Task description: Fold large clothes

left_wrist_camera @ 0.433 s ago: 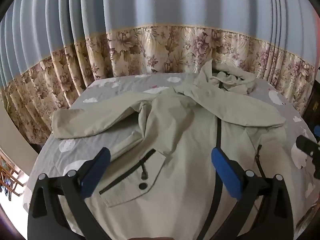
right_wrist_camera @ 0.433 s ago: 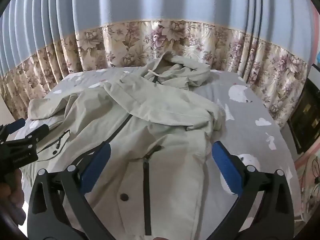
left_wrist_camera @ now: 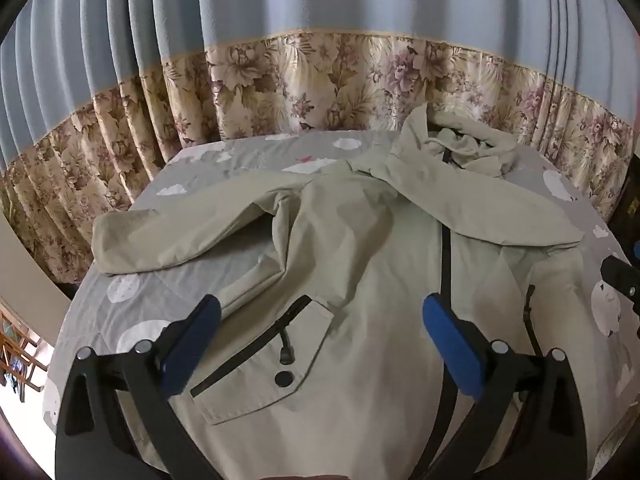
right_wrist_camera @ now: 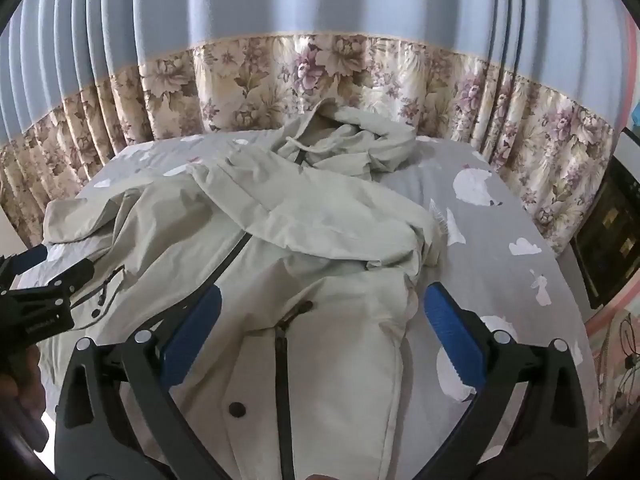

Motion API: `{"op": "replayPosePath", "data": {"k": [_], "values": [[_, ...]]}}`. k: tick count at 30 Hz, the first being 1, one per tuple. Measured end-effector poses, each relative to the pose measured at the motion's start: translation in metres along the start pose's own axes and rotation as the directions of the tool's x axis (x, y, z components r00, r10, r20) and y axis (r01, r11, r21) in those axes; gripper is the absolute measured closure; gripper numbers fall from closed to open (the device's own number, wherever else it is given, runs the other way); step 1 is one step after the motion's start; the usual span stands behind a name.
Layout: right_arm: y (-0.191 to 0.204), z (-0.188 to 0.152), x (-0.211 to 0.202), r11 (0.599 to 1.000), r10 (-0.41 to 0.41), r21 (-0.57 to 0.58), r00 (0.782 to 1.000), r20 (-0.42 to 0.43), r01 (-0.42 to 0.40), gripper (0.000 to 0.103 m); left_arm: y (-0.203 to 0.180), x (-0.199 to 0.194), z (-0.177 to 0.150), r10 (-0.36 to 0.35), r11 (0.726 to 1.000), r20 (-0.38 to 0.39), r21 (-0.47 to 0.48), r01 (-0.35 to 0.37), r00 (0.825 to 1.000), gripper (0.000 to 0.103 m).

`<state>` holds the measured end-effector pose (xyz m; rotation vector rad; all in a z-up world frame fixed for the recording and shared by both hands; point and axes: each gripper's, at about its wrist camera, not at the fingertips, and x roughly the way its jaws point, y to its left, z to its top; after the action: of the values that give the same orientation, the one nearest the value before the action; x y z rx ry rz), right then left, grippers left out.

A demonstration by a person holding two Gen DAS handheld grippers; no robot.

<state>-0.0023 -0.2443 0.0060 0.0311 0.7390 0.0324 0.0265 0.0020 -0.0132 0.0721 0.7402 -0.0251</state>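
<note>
**Both grippers held wide above a jacket spread on the bed**

A pale beige hooded jacket (left_wrist_camera: 360, 264) lies front-up across a bed (left_wrist_camera: 168, 304) covered in a grey sheet with white cloud shapes; its hood (left_wrist_camera: 460, 148) is bunched at the far end near the floral curtain (left_wrist_camera: 320, 80); a dark zip (left_wrist_camera: 445, 264) runs down the middle of the front. One sleeve (left_wrist_camera: 180, 236) stretches out to the left over the sheet; the other sleeve (left_wrist_camera: 492, 208) is folded across the chest, crossing the zip.

The left gripper (left_wrist_camera: 320, 344) hangs over the lower left front of the jacket, its jaws wide apart and nothing between them; below it lies a flapped pocket (left_wrist_camera: 272, 364) with a slanted zip and a dark snap. The right gripper (right_wrist_camera: 320, 336) hangs over the lower right front, near the jacket's right edge, its jaws equally wide and holding nothing; the blue pads (right_wrist_camera: 452, 336) stand clear of the cloth. In the right wrist view the left gripper shows at the left edge, with part of a hand (right_wrist_camera: 20, 392) beneath it; in the left wrist view a dark part of the right gripper shows at the right edge.
</note>
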Motion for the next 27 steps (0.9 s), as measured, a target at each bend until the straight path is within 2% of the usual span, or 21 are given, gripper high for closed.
{"op": "replayPosePath", "data": {"k": [5, 13, 27], "values": [[0.002, -0.002, 0.005, 0.999, -0.034, -0.012, 0.999, -0.012, 0.034, 0.003, 0.003, 0.0, 0.005, -0.02, 1.0, 0.0, 0.001, 0.02, 1.0, 0.002], [0.002, -0.002, 0.003, 0.998, -0.063, -0.026, 0.998, -0.01, 0.063, 0.003, 0.006, -0.011, 0.002, -0.001, 1.0, 0.036, 0.003, 0.001, 0.999, 0.002], [-0.006, -0.009, -0.017, 0.998, -0.07, -0.008, 0.998, 0.004, 0.07, 0.003, -0.001, -0.031, 0.0, 0.0, 1.0, 0.066, 0.02, -0.001, 0.998, 0.002]]}}
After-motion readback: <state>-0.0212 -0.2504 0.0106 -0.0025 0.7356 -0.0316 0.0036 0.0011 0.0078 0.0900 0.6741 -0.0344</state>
